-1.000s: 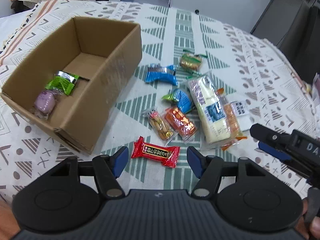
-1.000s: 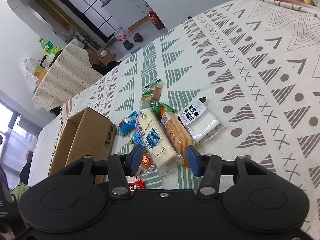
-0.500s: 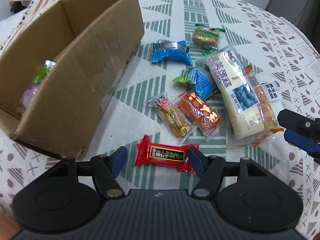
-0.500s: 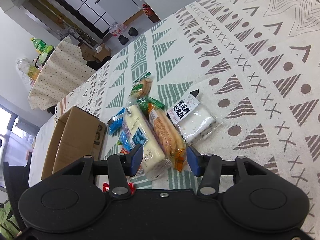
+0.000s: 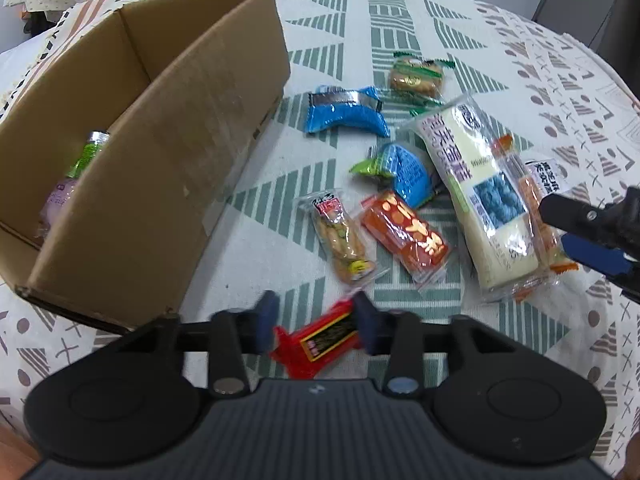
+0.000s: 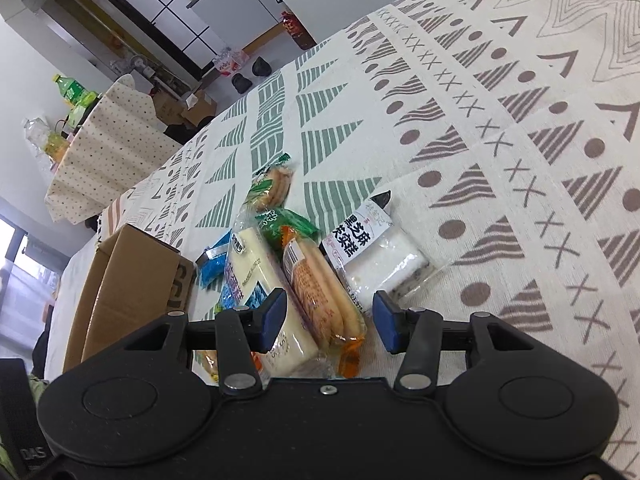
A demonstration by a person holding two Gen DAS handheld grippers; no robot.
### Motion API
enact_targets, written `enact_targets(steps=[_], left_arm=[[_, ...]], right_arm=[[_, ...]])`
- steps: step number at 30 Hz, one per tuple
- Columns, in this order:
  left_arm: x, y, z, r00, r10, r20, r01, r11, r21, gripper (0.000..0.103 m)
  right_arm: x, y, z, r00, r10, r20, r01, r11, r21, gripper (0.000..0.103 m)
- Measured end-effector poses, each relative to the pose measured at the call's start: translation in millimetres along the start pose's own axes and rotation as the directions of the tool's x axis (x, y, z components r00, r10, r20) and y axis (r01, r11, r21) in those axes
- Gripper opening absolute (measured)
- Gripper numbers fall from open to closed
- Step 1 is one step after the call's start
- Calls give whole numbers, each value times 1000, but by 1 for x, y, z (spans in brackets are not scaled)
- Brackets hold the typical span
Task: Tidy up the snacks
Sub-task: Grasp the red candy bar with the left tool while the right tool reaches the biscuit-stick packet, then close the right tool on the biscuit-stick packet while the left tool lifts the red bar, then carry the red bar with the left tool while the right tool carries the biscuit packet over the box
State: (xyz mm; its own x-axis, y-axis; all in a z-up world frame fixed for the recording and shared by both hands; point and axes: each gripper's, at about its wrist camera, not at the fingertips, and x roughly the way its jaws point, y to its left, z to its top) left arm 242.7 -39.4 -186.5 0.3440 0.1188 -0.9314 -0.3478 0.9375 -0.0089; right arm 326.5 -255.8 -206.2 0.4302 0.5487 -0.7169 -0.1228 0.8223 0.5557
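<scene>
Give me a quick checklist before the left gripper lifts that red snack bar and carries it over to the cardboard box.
1. Red snack bar sits between the left gripper pads: ok.
2. Grip fully closed on the red wrapper: cannot tell, the pads are motion-blurred.
3. Brown cardboard box open on top, with room: ok, only a green packet and a purple packet show inside.
4. Path to the box free: ok, the peanut packet and orange packet lie ahead, not toward the box.
5. Right gripper out of the way: ok, open over the long white bread pack.
</scene>
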Motion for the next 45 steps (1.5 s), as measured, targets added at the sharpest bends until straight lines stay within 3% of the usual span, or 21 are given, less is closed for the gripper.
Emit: enact_targets(steps=[4,7,9,14,27,45], left_arm=[[-3,8,5,999,-46,-4,46,998,-37,16],[-6,11,6,997,-82,-4,81,995,-56,13],[-9,13,5,995,-100,0,100,993,-64,13],[-19,18,4,991,-130,18,132,988,-83,12],[-63,28,10,983,-157,91,166,981,-99,12],[-108,57,15,968,-188,168,206,973,-100,12]], right_arm=[[6,-1,-3,999,-4,-33,4,1000,1,43],[8,-3,-5,998,6,-57,-5,1000,25,40],[5,-4,-6,998,17,-57,-14,999,40,28],[-4,0,-8,998,53,-46,-51,998,38,22],[-40,4,-12,996,84,24,-85,994,65,21],[-74,59,-24,991,94,93,-96,995,18,21]])
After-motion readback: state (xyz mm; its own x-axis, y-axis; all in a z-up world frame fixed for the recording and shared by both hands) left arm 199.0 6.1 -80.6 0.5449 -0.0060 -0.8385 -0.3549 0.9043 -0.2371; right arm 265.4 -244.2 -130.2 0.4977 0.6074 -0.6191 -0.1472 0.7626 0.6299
